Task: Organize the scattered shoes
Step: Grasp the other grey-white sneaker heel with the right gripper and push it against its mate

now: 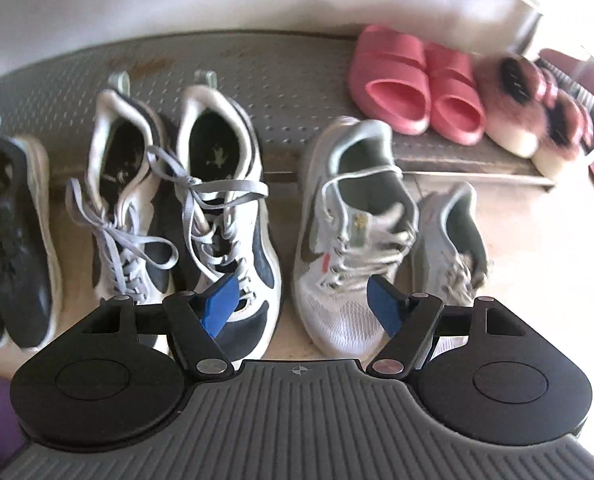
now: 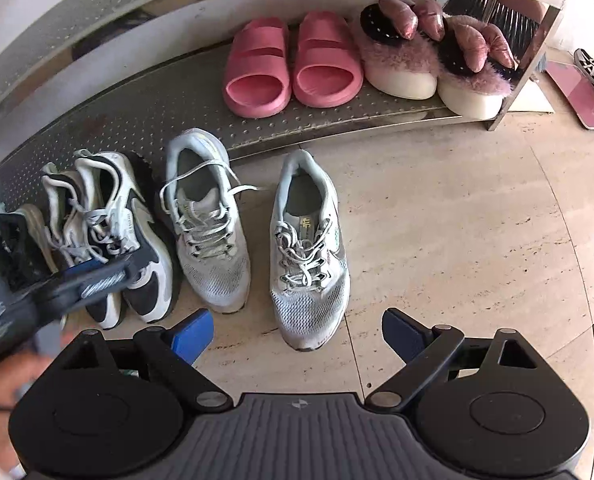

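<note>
No brand name can be read on any shoe; the grey mesh sneakers carry a dark swoosh-like side mark, and a small gold tongue label is too blurred to make out. The left gripper (image 1: 303, 304) points steeply down above the shoes, its blue pads well apart with nothing between them. The right gripper (image 2: 297, 334) also tilts down, jaws wide and empty, over the right grey sneaker (image 2: 309, 256). The left grey sneaker (image 2: 205, 220) stands just beside it, heels toward the metal shoe rack (image 2: 137, 112). White-and-navy sneakers (image 1: 185, 208) and a black pair (image 1: 13, 240) line up leftward. Pink slides (image 2: 293, 68) and fluffy slippers (image 2: 433, 56) sit on the rack.
</note>
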Motion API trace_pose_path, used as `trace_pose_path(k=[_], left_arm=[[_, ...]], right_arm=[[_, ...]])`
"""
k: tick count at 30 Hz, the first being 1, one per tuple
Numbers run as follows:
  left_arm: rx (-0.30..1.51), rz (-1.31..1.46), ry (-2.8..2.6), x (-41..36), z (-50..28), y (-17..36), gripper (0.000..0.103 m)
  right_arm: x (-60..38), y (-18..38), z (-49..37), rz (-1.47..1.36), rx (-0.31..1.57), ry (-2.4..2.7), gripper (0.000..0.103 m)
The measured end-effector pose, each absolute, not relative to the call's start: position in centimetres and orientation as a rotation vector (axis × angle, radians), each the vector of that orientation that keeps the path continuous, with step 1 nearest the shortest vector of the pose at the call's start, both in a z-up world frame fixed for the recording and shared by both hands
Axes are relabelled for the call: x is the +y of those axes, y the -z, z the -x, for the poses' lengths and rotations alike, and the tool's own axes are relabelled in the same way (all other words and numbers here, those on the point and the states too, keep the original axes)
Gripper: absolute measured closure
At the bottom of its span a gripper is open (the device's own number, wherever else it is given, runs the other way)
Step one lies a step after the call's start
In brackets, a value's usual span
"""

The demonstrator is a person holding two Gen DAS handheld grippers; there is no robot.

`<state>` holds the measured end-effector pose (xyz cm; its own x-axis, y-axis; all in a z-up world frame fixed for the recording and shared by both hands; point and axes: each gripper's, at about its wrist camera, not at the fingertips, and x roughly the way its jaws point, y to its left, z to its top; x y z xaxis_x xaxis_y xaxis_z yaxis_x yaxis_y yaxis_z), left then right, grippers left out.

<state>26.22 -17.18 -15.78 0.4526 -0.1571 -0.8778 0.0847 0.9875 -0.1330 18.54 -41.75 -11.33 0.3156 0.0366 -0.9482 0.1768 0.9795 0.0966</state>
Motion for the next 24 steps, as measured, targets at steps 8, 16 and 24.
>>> trace_pose_path(k=[8,16,24], left_arm=[[1.099,0.041,0.173,-17.3,-25.7,15.7,0.019],[1.110,0.002,0.210,-17.8,-26.6,17.6,0.019],[1.130,0.015,0.195,-18.1,-27.3,18.8,0.019]], right_arm=[[-43.6,16.9,-23.1,-0.149,1.227,0.156,0.013],[-44.4,22.5,-27.1,-0.188,1.256,0.116,0.009],[-42.9,26.6,-29.2,-0.072,1.291,0.143,0.006]])
